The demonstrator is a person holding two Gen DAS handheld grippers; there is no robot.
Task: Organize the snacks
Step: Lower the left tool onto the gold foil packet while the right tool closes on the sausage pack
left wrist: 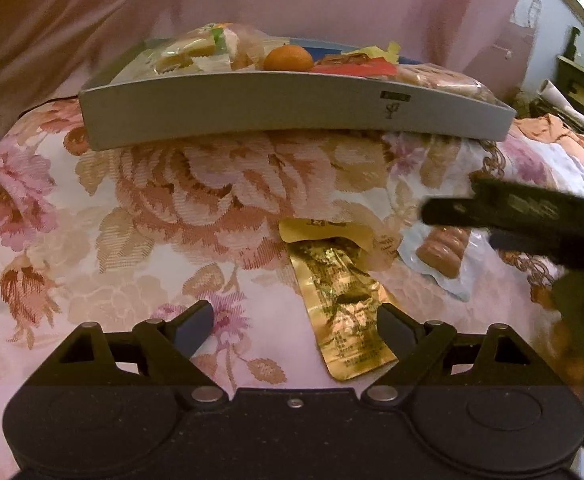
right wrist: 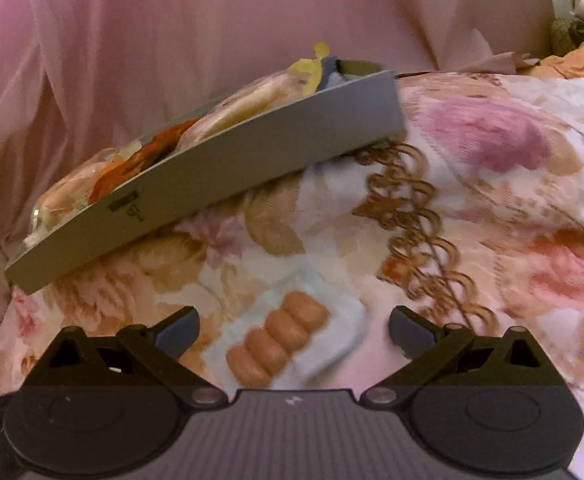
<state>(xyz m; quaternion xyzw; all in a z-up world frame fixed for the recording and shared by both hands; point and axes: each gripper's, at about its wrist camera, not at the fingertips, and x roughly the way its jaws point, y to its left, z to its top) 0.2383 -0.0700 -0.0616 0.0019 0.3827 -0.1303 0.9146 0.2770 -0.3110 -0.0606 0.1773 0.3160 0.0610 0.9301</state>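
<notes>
In the left wrist view, a gray box sits across the top middle of the picture on a flowery bedspread. It already holds snacks, with a small orange in the middle and wrapped cookies on both sides. Lower down, a gold packet lies flat on the cloth. The left claw is spread wide with nothing in it, and the gold packet's lower end lies between its tips, close to the tip on the right of the picture. At the right edge a dark blurry shape, likely the other claw, reaches over a clear bag of small brown rolls. In the right wrist view, the gray box slants from the lower left up to the middle. The bag of rolls lies at the bottom middle, right between the tips of the right claw, which is also spread wide and not squeezing anything. To do this step well, I think the right claw should go down low, line up over the middle of the rolls, and close gently so it does not squash them. Then lift it into a free spot in the box.
</notes>
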